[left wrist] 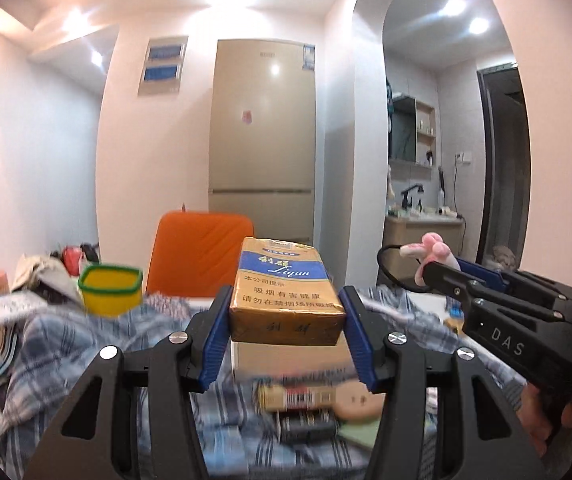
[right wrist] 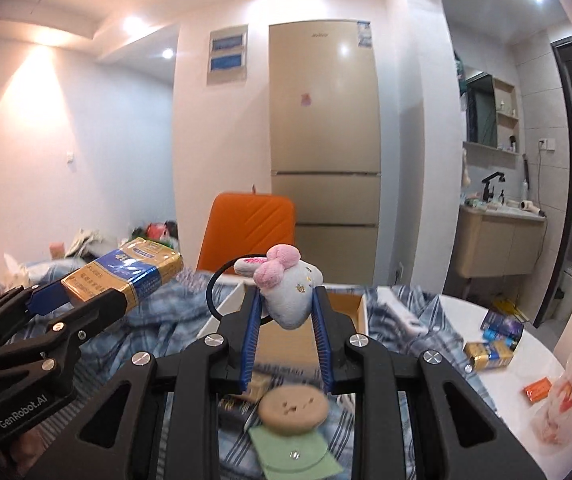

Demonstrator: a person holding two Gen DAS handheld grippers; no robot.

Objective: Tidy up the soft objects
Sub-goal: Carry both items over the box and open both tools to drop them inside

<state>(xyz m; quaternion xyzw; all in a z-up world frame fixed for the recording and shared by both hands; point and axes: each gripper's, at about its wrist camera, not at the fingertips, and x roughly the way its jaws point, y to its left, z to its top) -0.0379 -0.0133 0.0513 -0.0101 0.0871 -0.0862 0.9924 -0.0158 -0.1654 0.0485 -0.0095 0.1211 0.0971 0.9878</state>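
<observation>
A small plush toy (right wrist: 291,294), light blue-grey with a pink bow, sits at the centre of the right wrist view. The right gripper (right wrist: 286,320) is closed on it, the two blue pads pressing its sides, and a black elastic loop (right wrist: 216,280) hangs from the toy to the left. In the left wrist view the same toy (left wrist: 431,252) shows at the middle right, at the tip of the right gripper.

The left gripper (left wrist: 286,320) is closed on a gold and blue cigarette pack (left wrist: 284,292), held at the centre of its own view; in the right wrist view this pack (right wrist: 126,274) is at the middle left.

Below both grippers lies a blue checked cloth (right wrist: 158,320). An open cardboard box (right wrist: 349,308) lies on it just behind the toy. A round tan cushion with a face (right wrist: 293,408) and a green pouch (right wrist: 297,456) lie at the lower centre. A yellow cup with a green rim (left wrist: 110,288) is at the middle left of the left wrist view. Behind stand an orange chair (right wrist: 252,232) and a beige fridge (right wrist: 323,128).
</observation>
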